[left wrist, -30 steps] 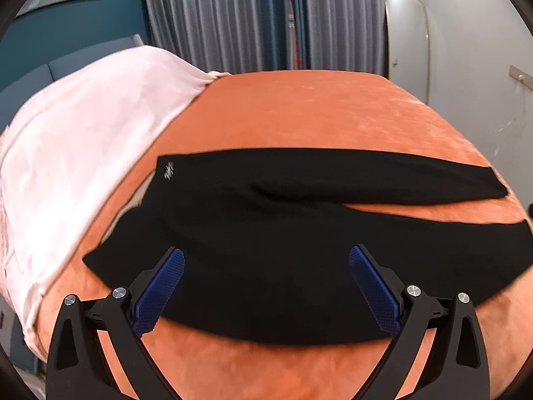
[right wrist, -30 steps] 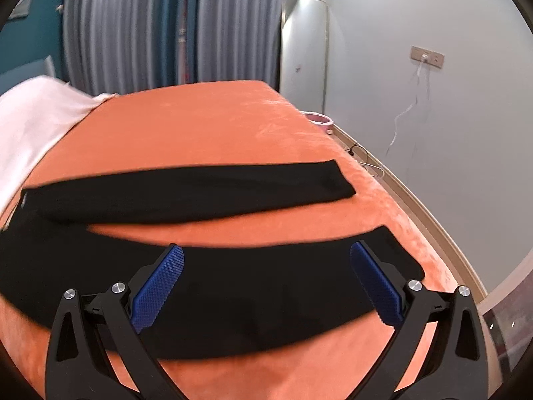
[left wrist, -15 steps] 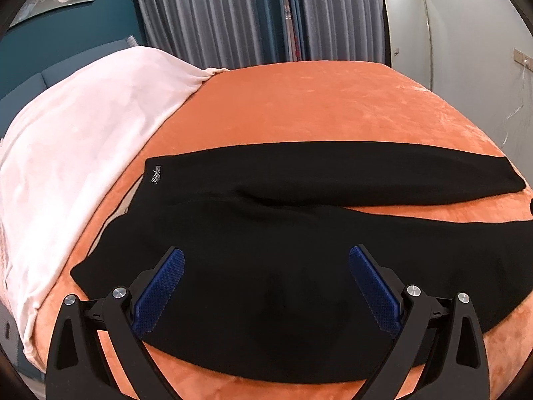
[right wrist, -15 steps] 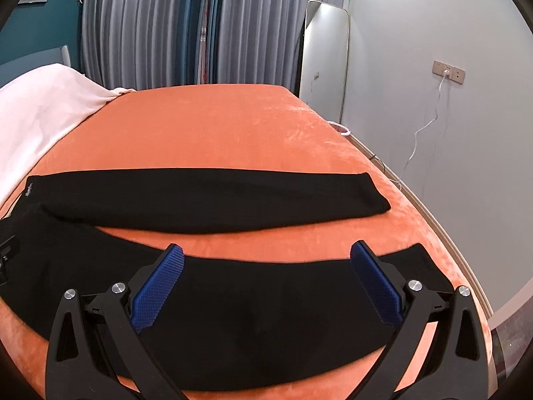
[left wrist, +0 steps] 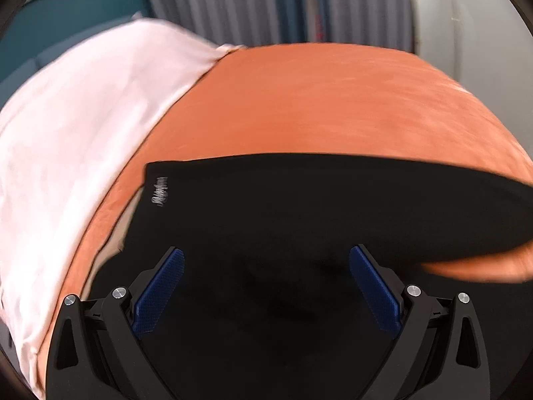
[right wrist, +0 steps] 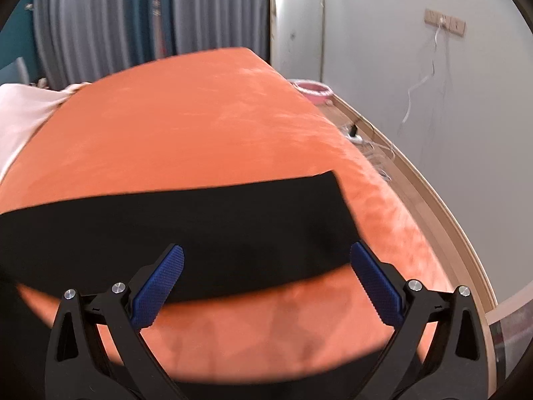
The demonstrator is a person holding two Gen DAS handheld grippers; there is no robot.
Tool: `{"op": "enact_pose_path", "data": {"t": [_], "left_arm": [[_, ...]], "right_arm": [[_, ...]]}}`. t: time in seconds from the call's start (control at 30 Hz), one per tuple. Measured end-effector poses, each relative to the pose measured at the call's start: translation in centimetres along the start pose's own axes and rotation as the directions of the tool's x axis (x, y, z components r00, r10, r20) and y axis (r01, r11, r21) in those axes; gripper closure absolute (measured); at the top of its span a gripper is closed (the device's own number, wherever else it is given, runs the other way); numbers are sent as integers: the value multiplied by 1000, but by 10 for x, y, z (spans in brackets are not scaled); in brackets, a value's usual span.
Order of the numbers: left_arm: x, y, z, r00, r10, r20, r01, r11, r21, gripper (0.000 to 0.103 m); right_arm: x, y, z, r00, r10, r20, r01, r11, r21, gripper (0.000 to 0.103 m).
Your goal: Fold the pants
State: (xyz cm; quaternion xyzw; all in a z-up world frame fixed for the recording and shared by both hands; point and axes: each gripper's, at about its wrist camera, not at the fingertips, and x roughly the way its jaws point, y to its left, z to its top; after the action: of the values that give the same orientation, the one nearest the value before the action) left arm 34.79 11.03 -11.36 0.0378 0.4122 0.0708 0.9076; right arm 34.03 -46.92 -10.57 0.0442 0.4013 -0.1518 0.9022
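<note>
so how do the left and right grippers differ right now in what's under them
The left gripper hangs over the wide waist end of the black pants, black cloth filling the gap between its fingers. The right gripper sits near a leg cuff, with bare orange bedspread showing below its fingers. Both are open and hold nothing.

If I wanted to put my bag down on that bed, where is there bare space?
The widest bare patch is the orange blanket beyond the black pants, toward the curtains. A narrow orange strip shows between the pant legs. The near side is crowded: pants fill the view under the open left gripper, and the pale sheet covers the left side.
</note>
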Motion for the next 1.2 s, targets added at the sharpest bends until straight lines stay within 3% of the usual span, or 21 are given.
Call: {"op": "enact_pose_path", "data": {"t": [0.17, 0.27, 0.4, 0.47, 0.53, 0.7, 0.73, 0.77, 0.8, 0.83, 0.87, 0.9, 1.03, 1.2], "left_arm": [[65, 73, 44, 988, 146, -57, -150, 986, -70, 6], [89, 111, 60, 977, 196, -82, -204, 973, -109, 6], [120, 156, 76, 972, 187, -141, -211, 961, -181, 6], [137, 175, 80, 974, 142, -177, -179, 959, -218, 6], [153, 185, 81, 971, 84, -223, -140, 958, -250, 6], [182, 187, 82, 962, 19, -272, -90, 963, -252, 7], [189, 184, 87, 963, -1, -268, -68, 966, -248, 19], [192, 182, 88, 964, -23, -264, -42, 970, -238, 52], [194, 179, 88, 962, -57, -268, -10, 970, -244, 70], [193, 179, 89, 962, -72, -265, 1, 966, -259, 82], [190, 179, 90, 963, -80, -258, 8, 963, -268, 83], [184, 177, 91, 967, -79, -243, 12, 965, -264, 84], [134, 184, 94, 984, -138, -114, 102, 957, -271, 91], [41, 208, 78, 975, -224, 12, 219, 943, -250, 92]], "right_arm": [[55, -30, 29, 996, -68, -58, 70, 997, 24, 5], [73, -43, 37, 994, -84, -73, 88, 995, 51, 5], [103, -52, 43, 989, -26, -147, 37, 997, 72, 5], [116, -51, 43, 980, 28, -195, -13, 997, 82, 5], [121, -51, 45, 981, 35, -193, -18, 996, 92, 5], [125, -54, 52, 985, 75, -154, -59, 993, 106, 5], [123, -51, 51, 986, 83, -147, -70, 993, 91, 21], [121, -48, 48, 986, 81, -147, -69, 994, 82, 39], [118, -46, 48, 987, 84, -139, -75, 995, 72, 43], [117, -44, 48, 985, 96, -141, -87, 994, 68, 63], [115, -44, 48, 980, 133, -146, -123, 989, 78, 83], [110, -43, 49, 979, 150, -141, -139, 987, 85, 87], [73, -33, 51, 986, 144, -80, -142, 989, 28, 90], [-16, -41, 39, 976, 210, 50, -209, 977, -34, 90]]}}
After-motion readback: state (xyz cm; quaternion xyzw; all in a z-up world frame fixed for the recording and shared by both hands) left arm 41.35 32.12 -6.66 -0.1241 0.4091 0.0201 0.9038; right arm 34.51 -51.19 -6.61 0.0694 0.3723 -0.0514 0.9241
